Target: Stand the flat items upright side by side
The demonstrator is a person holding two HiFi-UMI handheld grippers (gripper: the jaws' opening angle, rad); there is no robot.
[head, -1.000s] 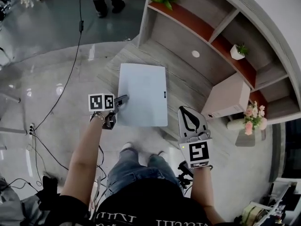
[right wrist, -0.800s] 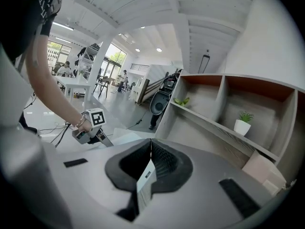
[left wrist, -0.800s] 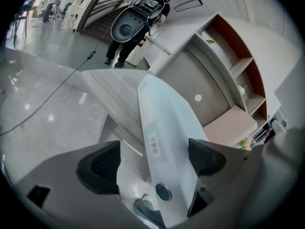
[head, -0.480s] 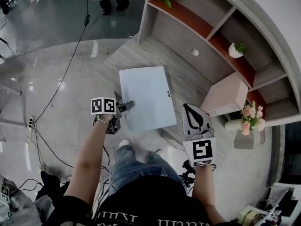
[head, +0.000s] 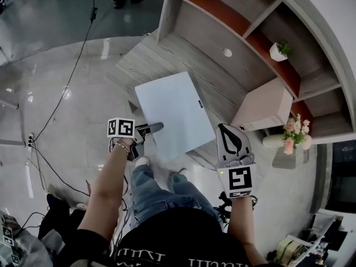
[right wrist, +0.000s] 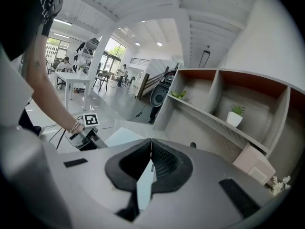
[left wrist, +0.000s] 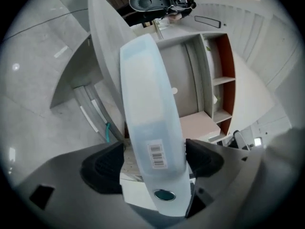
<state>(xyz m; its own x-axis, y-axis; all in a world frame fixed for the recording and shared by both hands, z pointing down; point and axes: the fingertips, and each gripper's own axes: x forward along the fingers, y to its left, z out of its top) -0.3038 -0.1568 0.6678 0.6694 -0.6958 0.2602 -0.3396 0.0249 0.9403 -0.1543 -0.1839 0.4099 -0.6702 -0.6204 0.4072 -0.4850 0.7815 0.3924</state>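
The right gripper at 4 o'clock is closed on nothing. The left gripper at 11 o'clock, its jaws just closing, clamps the case by its near edge. The case has lifted and turned toward the shelf at 1 o'clock, so standing it up seems begun.

Bright, even light; fisheye-warped edges

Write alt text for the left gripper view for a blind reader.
The left hand-held gripper clamps a pale flat case edge-on, its barcode label facing the camera, jaws having just closed further. Beyond stands a shelf unit with red-brown panels.
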